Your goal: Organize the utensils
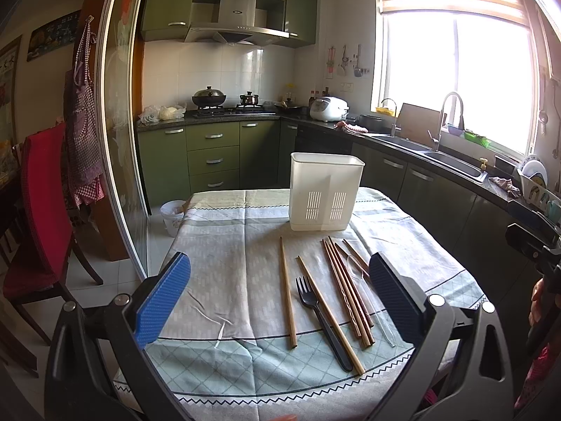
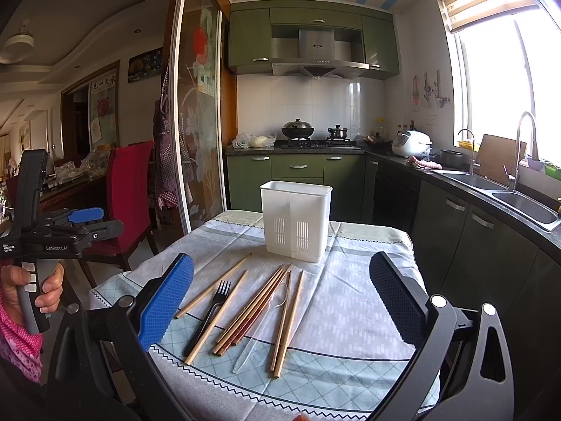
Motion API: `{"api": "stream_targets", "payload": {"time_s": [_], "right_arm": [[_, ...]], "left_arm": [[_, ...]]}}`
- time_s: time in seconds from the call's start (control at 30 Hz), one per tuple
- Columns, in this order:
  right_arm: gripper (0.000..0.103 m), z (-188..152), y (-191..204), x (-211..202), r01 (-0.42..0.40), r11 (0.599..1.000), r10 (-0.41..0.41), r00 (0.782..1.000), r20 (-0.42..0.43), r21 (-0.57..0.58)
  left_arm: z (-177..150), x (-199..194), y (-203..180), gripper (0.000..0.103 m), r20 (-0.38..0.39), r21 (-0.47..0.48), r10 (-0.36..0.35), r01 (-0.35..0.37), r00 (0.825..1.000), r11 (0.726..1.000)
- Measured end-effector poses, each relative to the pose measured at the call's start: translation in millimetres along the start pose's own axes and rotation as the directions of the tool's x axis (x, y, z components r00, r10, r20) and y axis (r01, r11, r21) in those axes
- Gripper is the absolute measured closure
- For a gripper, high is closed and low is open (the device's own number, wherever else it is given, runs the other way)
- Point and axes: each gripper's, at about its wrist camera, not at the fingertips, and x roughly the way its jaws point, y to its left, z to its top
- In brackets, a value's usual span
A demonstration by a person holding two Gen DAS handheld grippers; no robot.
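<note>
a: how do the jaws stand?
b: both spread wide with nothing between them. the left gripper [image 1: 280,294] hangs over the near edge of the table, its blue pads [image 1: 163,298] framing the utensils. the right gripper [image 2: 280,298] is parted just as wide above the same near edge.

a: and the utensils?
b: all loose on the tablecloth [image 1: 217,263], in the near-right part of the table. a black fork [image 1: 320,319] lies with tines pointing far, a light chopstick [image 1: 288,293] just left of it and another light chopstick [image 1: 329,315] crossing over its handle. right of those sits a bundle of darker chopsticks [image 1: 347,291], then a clear plastic spoon [image 1: 368,298] beside them, partly behind the right pad.

a: where is the holder?
b: the white utensil holder [image 1: 324,193] stands upright toward the far side of the table, apart from the utensils, slotted vents low on its front.

a: anything around it?
b: a red chair [image 1: 38,210] at the left, green cabinets [image 1: 210,161] behind, a double sink [image 1: 431,151] under the window at the right.
</note>
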Motion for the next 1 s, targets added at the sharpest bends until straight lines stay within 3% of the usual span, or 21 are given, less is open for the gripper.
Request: {"api": "stream_targets", "payload": {"time_s": [0.37, 0.77, 0.87, 1.0], "right_arm": [[0.004, -0.1, -0.1, 0.1, -0.001, 1.0, 0.001, 1.0, 0.001, 0.002], [0.004, 0.3, -2.6, 7.0, 0.004, 1.0, -0.004, 1.0, -0.027, -0.001], [0.004, 4.2, -6.4, 23.1, 0.022, 1.0, -0.024, 0.994, -0.106, -0.018], [0.004, 7.9, -22.9, 54.1, 0.058, 0.998, -0.055, 0.973, -0.223, 0.008]], "left_arm": [[-2.5, 2.8, -0.5, 0.006, -0.012, 0.011, -0.001, 0.001, 1.0, 1.0], [0.0, 23.0, -0.3, 0.006, -0.102, -0.016, -0.043, 0.042, 0.994, 0.999], [5.7, 40.7, -5.4, 0.006, -0.182, 0.006, -0.044, 0.046, 0.982, 0.999], [11.1, 75.6, -8.0, 0.006, -0.333, -0.036, -0.081, 0.073, 0.94, 0.997]]}}
